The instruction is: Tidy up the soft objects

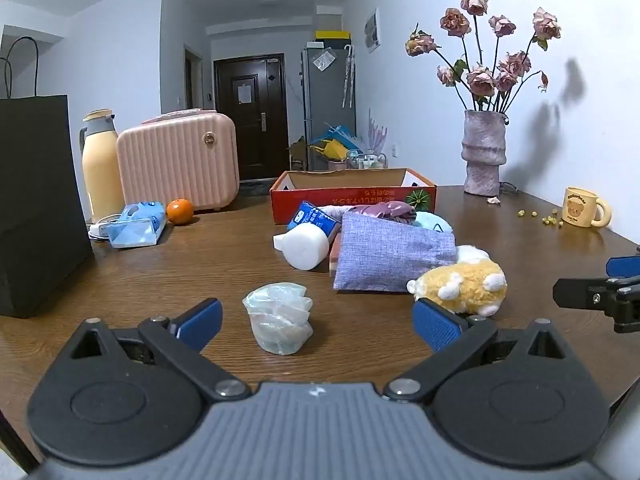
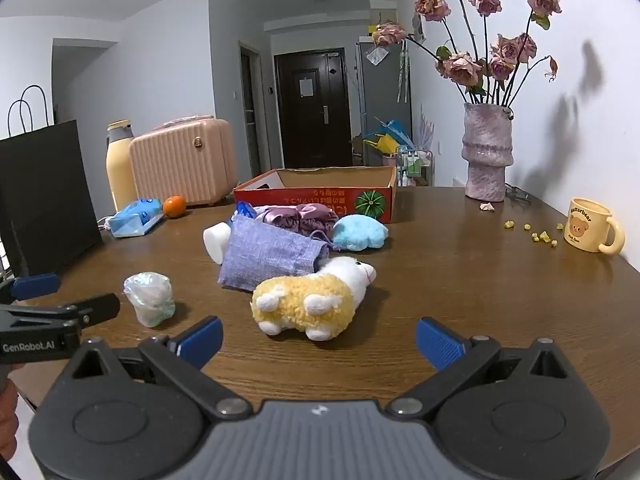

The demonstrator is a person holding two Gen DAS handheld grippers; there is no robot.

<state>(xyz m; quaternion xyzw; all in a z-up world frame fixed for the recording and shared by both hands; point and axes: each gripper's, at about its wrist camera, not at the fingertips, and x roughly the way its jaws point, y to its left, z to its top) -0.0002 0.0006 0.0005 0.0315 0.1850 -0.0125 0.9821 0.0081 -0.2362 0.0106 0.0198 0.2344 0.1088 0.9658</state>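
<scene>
A crumpled clear plastic bag [image 1: 278, 318] sits on the wooden table just ahead of my open, empty left gripper [image 1: 318, 322]; it also shows in the right wrist view [image 2: 150, 298]. A yellow-and-white plush sheep [image 2: 312, 302] lies just ahead of my open, empty right gripper [image 2: 320, 342], and at the right in the left wrist view [image 1: 464, 286]. Behind lie a purple cloth pouch [image 2: 272, 258], a blue plush [image 2: 360, 232], purple satin fabric [image 2: 296, 216] and a white roll [image 1: 306, 246]. An open red cardboard box [image 1: 352, 196] stands behind them.
A black paper bag [image 1: 36, 204] stands at the left. A pink case [image 1: 178, 158], a yellow flask [image 1: 100, 168], a tissue pack [image 1: 136, 224] and an orange [image 1: 180, 211] are at the back left. A vase of dried roses [image 2: 486, 152] and a yellow mug [image 2: 590, 226] are at the right.
</scene>
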